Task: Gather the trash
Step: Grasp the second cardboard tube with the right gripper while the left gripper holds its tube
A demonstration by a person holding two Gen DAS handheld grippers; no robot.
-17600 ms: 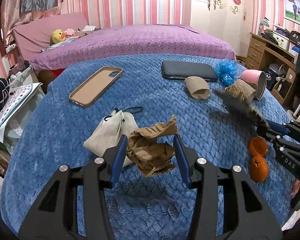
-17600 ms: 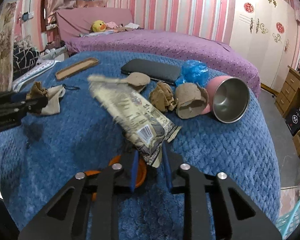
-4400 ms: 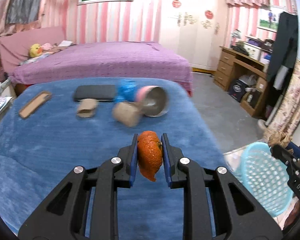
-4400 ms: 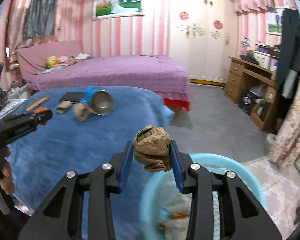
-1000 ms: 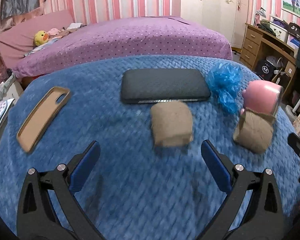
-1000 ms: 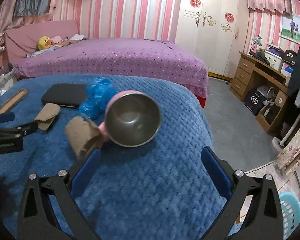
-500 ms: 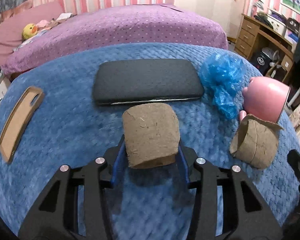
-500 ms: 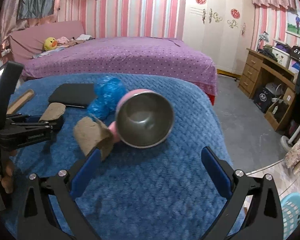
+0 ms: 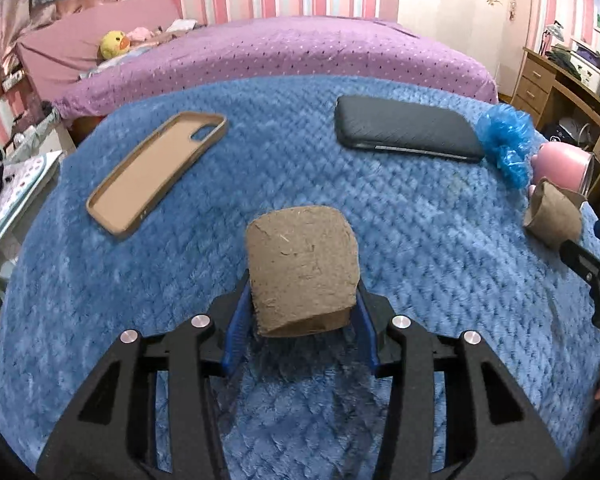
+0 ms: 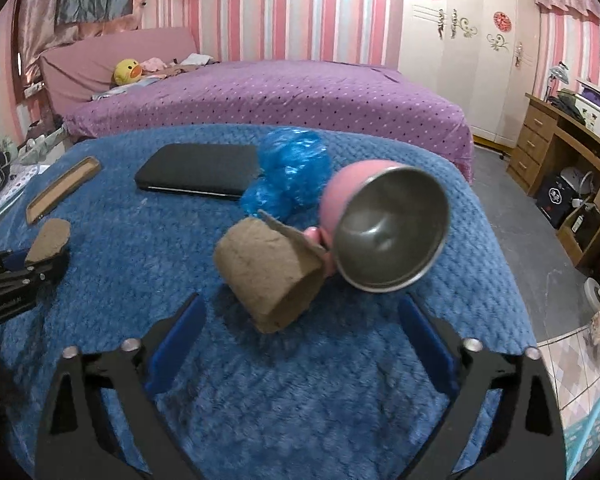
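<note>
Rough matt cardboard tube (image 9: pixel 302 268); fuzzy blanket (image 9: pixel 420 240)

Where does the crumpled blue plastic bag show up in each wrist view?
Left wrist view: the blue plastic bag is at the right edge, upper half, touching the right end of the black case and just left of the pink cup.
Right wrist view: the bag is near the centre, upper half, between the black case and the pink cup.
Shared landmark: the black case, which the bag's left side touches in both.
</note>
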